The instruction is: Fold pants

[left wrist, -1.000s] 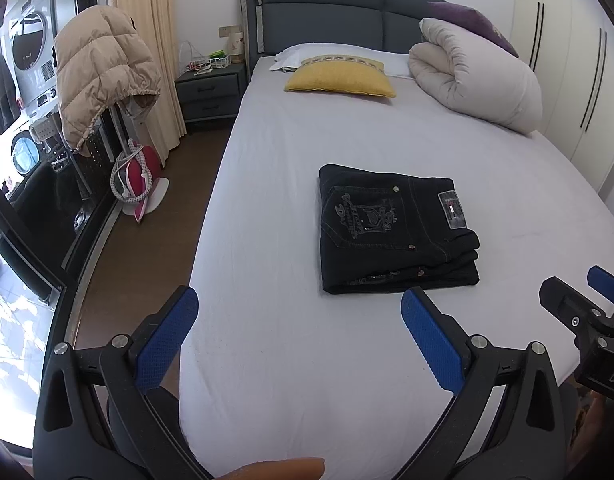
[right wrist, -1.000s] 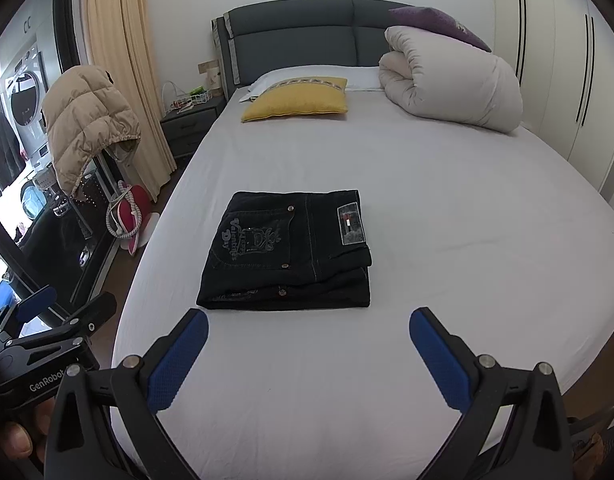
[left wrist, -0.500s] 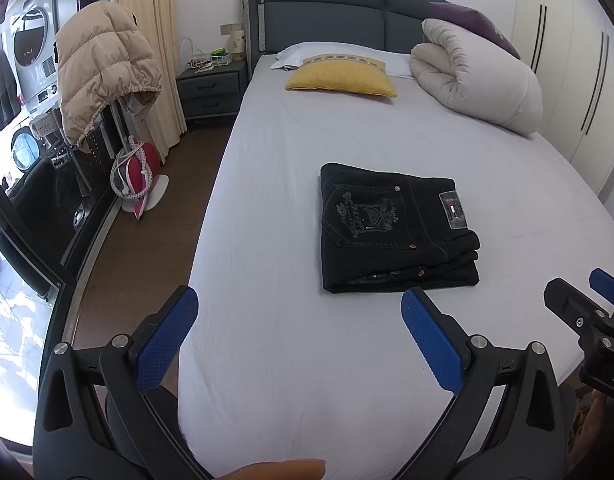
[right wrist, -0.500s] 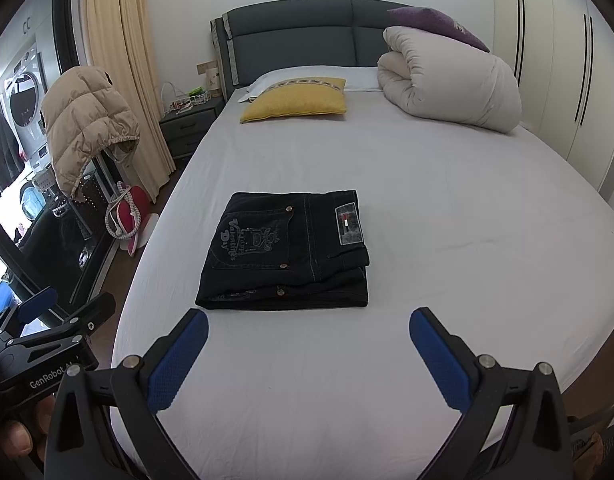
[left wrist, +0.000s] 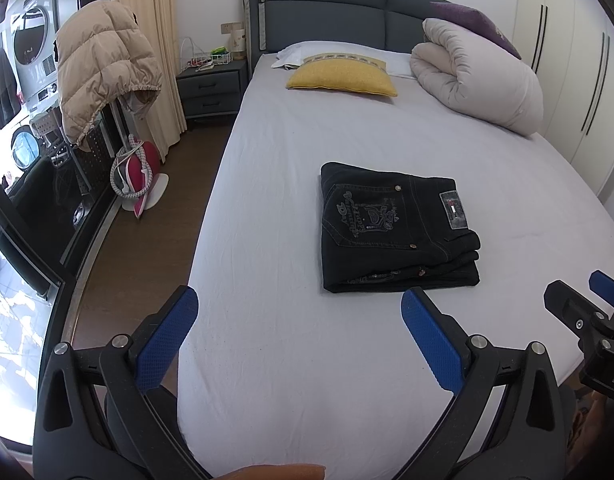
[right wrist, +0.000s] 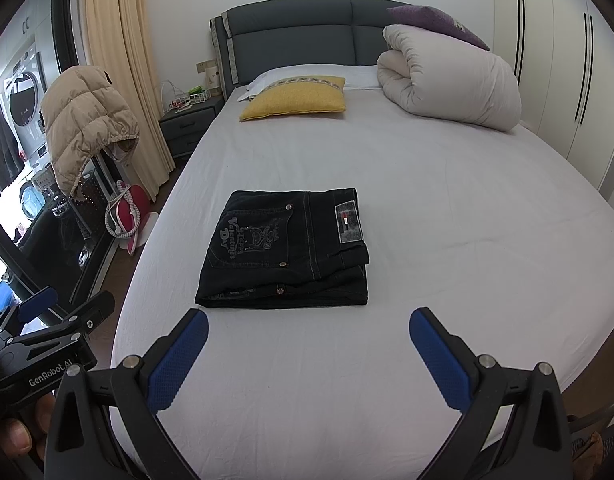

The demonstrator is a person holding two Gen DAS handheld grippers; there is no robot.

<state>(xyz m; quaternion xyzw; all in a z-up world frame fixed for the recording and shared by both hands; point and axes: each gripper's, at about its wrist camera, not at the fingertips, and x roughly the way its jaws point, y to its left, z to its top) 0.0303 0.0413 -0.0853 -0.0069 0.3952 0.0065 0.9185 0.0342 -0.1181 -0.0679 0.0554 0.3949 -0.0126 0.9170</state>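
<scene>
The folding looks finished: the pants [left wrist: 395, 236] lie as a compact black stack on the bed [left wrist: 291, 360], so the next move seems only to hold clear. The left gripper [left wrist: 299, 340] hovers with fingers spread wide, empty, the stack just beyond its right fingertip. The right gripper [right wrist: 307, 344], equally wide and empty, frames the stack ahead, untouched.

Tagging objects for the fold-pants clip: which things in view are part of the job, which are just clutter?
Part of the job:
pants, folded on the bed
left gripper, open
right gripper, open

Just lying about:
yellow pillow
rolled duvet
purple cushion
puffer jacket
nightstand
</scene>
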